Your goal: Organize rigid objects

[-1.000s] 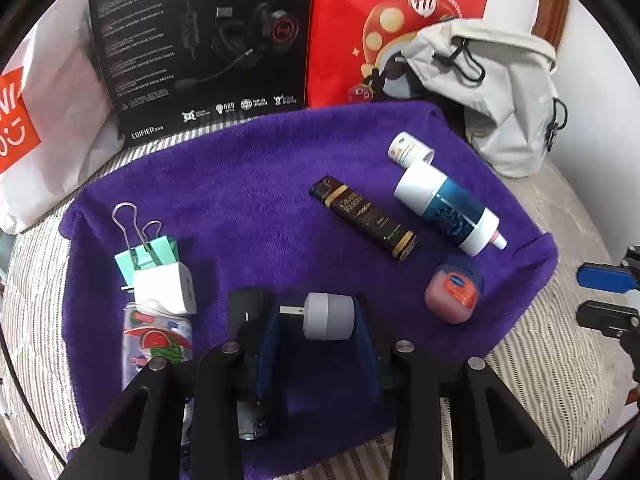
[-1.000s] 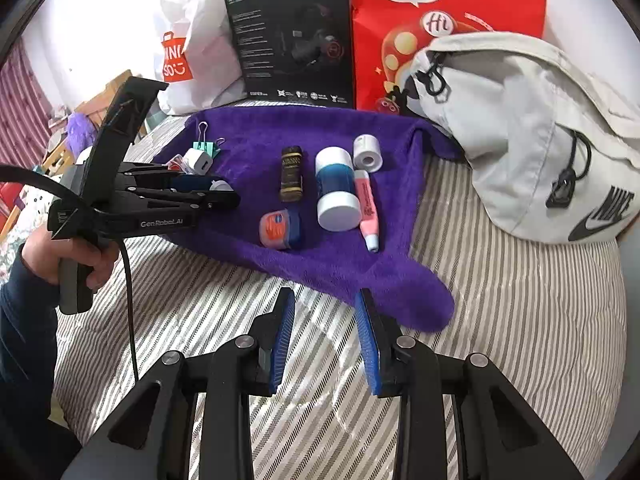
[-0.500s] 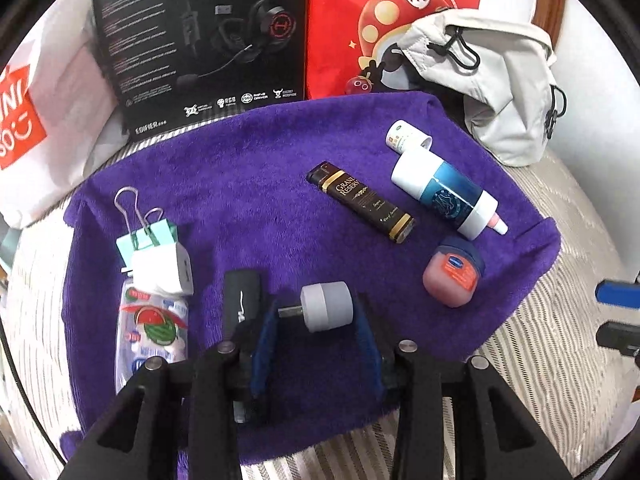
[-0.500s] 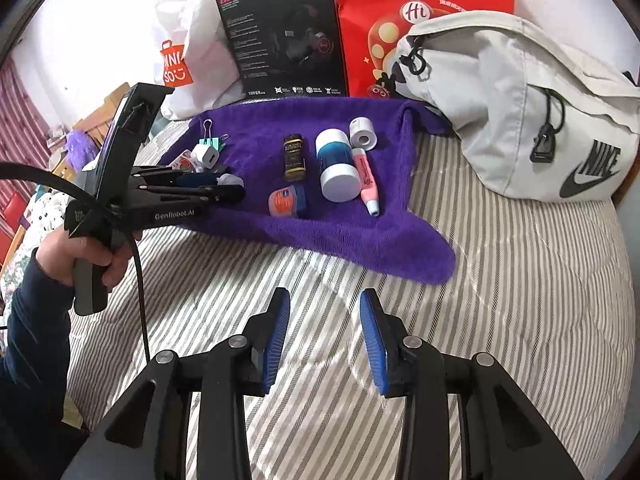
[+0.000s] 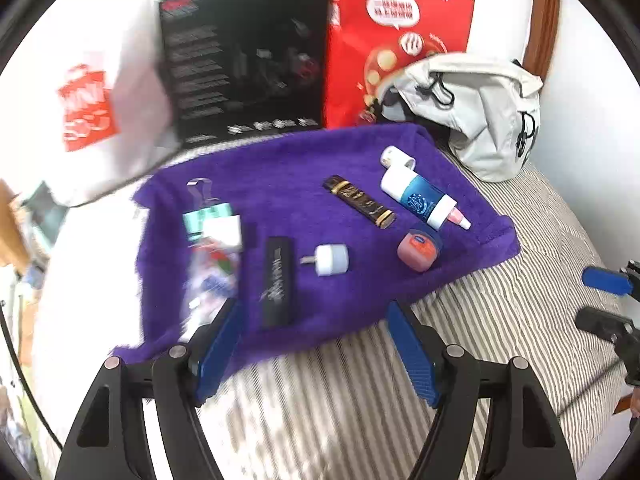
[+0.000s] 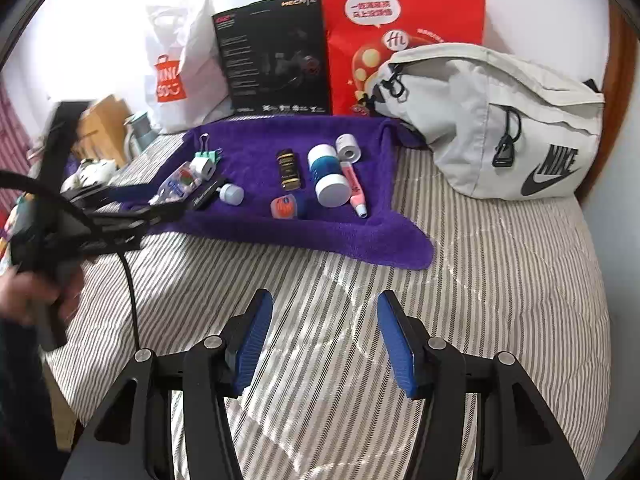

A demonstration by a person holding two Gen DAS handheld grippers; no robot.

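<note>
A purple towel (image 5: 280, 168) lies on the striped bed and carries the objects. A grey-capped plug (image 5: 330, 260) lies beside a black flat stick (image 5: 278, 280). To the left sit a white cube charger (image 5: 222, 230), a teal binder clip (image 5: 205, 209) and a blurred watermelon-print pack (image 5: 208, 276). To the right are a brown-gold tube (image 5: 362, 202), a blue-white bottle (image 5: 418, 200), a small white roll (image 5: 396, 157), a pink tube (image 6: 356, 190) and an orange tin (image 5: 418, 246). My left gripper (image 5: 316, 348) stands open at the towel's near edge, holding nothing. My right gripper (image 6: 324, 344) is open over bare bedding.
A grey Nike bag (image 6: 500, 120) lies right of the towel. A red paper bag (image 6: 400, 32), a black headset box (image 6: 272, 56) and a white shopping bag (image 6: 180, 64) stand behind it. A hand (image 6: 36, 292) holds the left gripper (image 6: 132, 216). Clutter sits beyond the bed's left edge.
My left gripper opened wide, let go of the grey-capped plug and pulled back off the towel. The plug stays beside the black stick. The right gripper opened wider and drew back.
</note>
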